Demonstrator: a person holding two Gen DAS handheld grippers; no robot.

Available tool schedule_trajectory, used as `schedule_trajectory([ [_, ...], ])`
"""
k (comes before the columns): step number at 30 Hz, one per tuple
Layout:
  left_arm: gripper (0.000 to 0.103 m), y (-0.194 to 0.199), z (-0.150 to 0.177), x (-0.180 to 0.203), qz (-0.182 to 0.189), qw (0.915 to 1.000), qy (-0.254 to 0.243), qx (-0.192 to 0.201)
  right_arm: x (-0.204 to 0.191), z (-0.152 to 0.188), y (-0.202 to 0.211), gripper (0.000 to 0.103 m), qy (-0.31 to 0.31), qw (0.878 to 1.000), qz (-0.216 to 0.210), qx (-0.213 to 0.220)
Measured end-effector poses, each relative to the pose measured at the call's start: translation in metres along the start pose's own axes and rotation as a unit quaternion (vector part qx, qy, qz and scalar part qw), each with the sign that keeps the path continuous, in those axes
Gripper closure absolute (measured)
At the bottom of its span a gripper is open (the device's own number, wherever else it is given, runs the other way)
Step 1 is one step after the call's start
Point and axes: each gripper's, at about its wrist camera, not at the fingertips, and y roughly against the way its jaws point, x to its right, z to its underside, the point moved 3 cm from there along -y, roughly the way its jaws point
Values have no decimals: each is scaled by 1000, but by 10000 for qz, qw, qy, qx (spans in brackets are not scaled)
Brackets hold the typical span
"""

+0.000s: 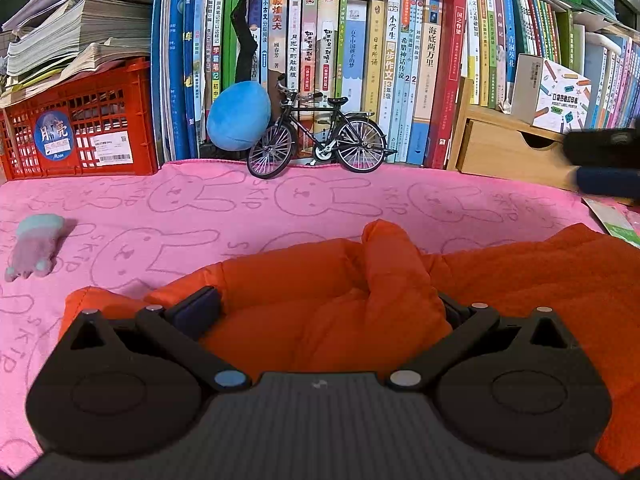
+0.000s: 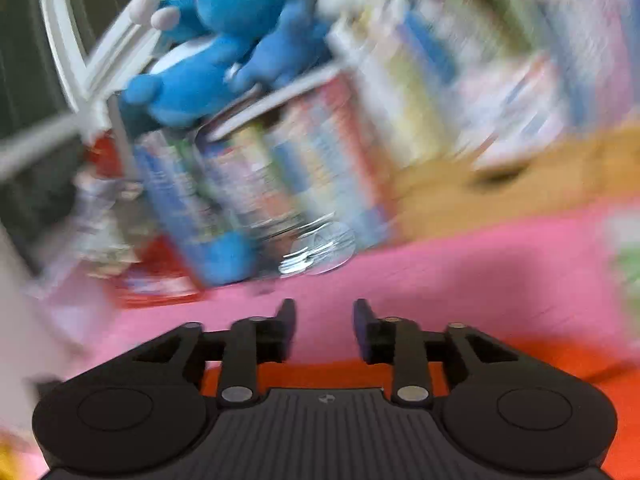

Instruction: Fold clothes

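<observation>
Pink towel, orange garment between left gripper (spread wide), right gripper blurred.

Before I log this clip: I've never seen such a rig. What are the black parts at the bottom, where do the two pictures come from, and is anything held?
The black parts are two hand-held grippers, each carrying a wide-angle camera that looks out along its fingers.

The left wrist view shows the left gripper, its fingers spread wide around a bunched fold of the orange garment, not clamped on it. That garment lies on a pink bunny-print cloth. Behind stand a toy bicycle, a blue plush ball, a red crate and books. A small grey plush lies left.

The right wrist view is motion-blurred. The right gripper is open and empty above the cloth's pink.
</observation>
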Motion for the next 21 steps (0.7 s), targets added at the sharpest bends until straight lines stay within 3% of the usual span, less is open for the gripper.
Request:
schedule_trajectory([
  [1,0,0,0,-1,7,10000,9,5,-3,0,-9,68,-182,9994,-234,-180],
  [2,0,1,0,-1,20,10000,19,18,-3,5,-23,68,-167,9992,-56,-364],
  [4,0,2,0,-1,49,10000,23,50,6,19,-37,84,141,9976,472,-486],
  [5,0,2,0,-1,59,10000,8,63,12,25,-42,103,347,9953,756,-486],
  [8,0,3,0,0,49,10000,-21,58,14,36,-46,103,1305,9786,1543,-390],
  [10,0,2,0,-1,64,10000,-11,56,9,46,-46,103,2311,9439,2351,-212],
  [12,0,2,0,0,64,10000,-20,54,8,54,-45,102,3113,9003,3041,-40],
  [16,0,2,1,1,28,10000,-29,40,33,45,-22,98,2655,9078,3245,78],
  [18,0,1,1,2,1,10000,-41,30,29,42,8,88,2254,9342,2707,560],
  [21,0,1,1,2,-6,10000,-44,31,20,37,53,88,1674,9615,1804,1221],
])
